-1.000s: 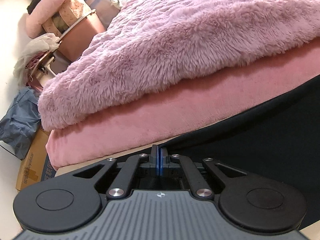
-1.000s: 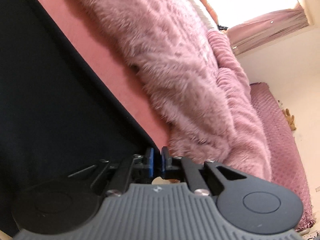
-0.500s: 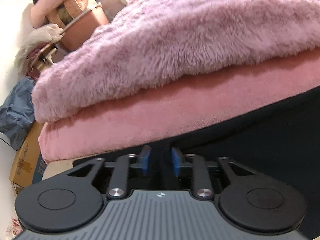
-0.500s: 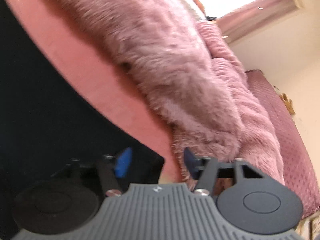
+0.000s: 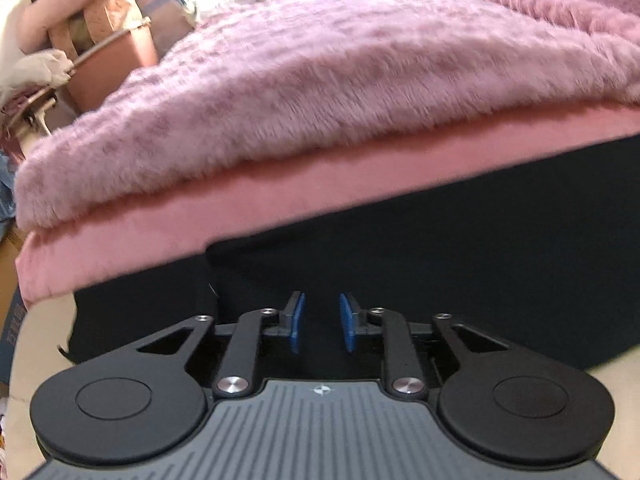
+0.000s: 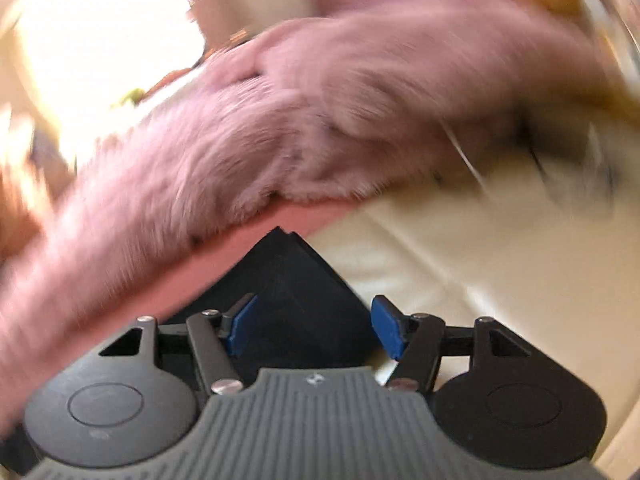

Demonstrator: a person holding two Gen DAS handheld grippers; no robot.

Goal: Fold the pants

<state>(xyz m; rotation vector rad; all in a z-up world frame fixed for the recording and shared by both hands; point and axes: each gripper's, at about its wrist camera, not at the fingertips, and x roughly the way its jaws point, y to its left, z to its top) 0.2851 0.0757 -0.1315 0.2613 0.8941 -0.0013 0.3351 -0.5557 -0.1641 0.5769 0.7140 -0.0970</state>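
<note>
The black pants (image 5: 440, 248) lie flat on the bed along the edge of the pink blanket. My left gripper (image 5: 322, 322) is open just above the dark fabric, with nothing between its blue pads. In the right wrist view a folded corner of the pants (image 6: 288, 280) points away from me on the cream surface. My right gripper (image 6: 316, 328) is wide open over that corner and holds nothing. The right view is blurred by motion.
A fluffy pink blanket (image 5: 320, 80) over a smooth pink layer (image 5: 240, 216) fills the bed behind the pants; it also shows in the right wrist view (image 6: 240, 152). Boxes and piled clothes (image 5: 80, 40) stand at the far left. Cream sheet (image 6: 480, 264) lies right of the pants.
Both grippers were shut on the pants' edge and have opened, letting it go. The right gripper has swung round quickly, and now looks at a folded corner.
</note>
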